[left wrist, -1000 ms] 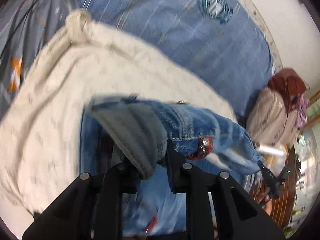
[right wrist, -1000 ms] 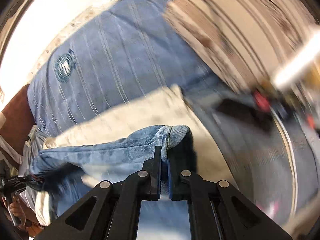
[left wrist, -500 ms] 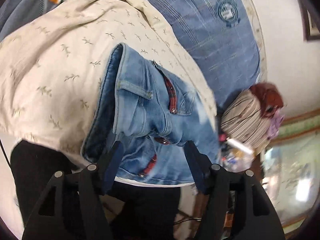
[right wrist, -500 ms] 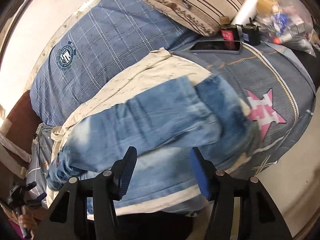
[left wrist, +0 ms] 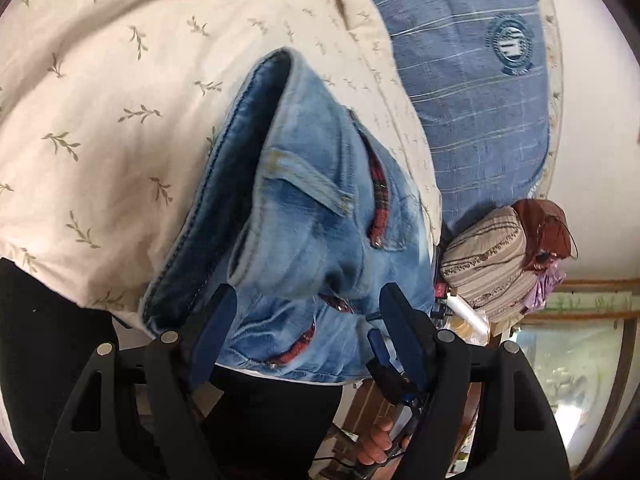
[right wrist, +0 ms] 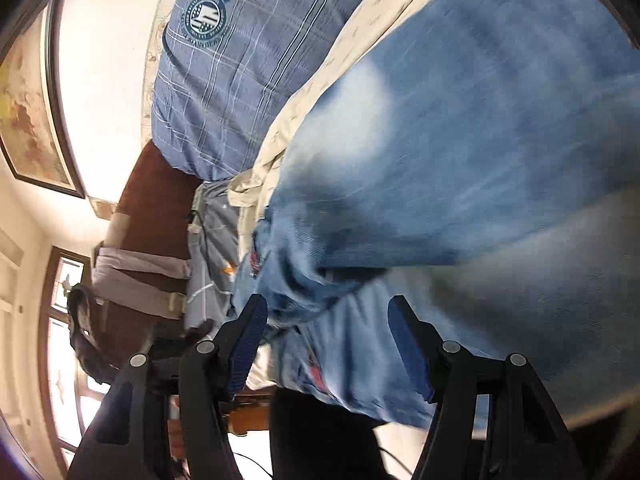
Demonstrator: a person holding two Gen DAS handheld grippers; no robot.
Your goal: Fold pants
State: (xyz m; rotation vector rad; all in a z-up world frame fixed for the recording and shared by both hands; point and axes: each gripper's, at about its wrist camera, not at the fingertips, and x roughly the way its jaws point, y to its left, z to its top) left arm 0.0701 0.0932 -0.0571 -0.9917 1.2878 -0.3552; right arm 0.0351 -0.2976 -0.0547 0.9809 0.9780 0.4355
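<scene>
Light blue jeans (left wrist: pixel 316 208) with red plaid pocket trim lie folded over on a cream leaf-print sheet (left wrist: pixel 120 92). The waistband end faces the left wrist camera. My left gripper (left wrist: pixel 306 308) is open and empty, just in front of the jeans' near edge. In the right wrist view the jeans (right wrist: pixel 460 160) fill most of the frame, blurred. My right gripper (right wrist: pixel 328 320) is open and empty, its fingers on either side of the bunched denim at the near edge, not closed on it.
A blue plaid duvet with a round crest (left wrist: pixel 480 92) lies behind the sheet. A striped pillow (left wrist: pixel 484 264) and a red-brown bundle (left wrist: pixel 544 232) sit to the right. A framed picture (right wrist: pixel 32 92) hangs on the wall. My black-clad legs (left wrist: pixel 48 340) stand at the bed's edge.
Both grippers were shut on the jeans a second ago, then opened and let them drop onto the sheet. Both have since pulled back and tilted; the right view has swung toward the jeans.
</scene>
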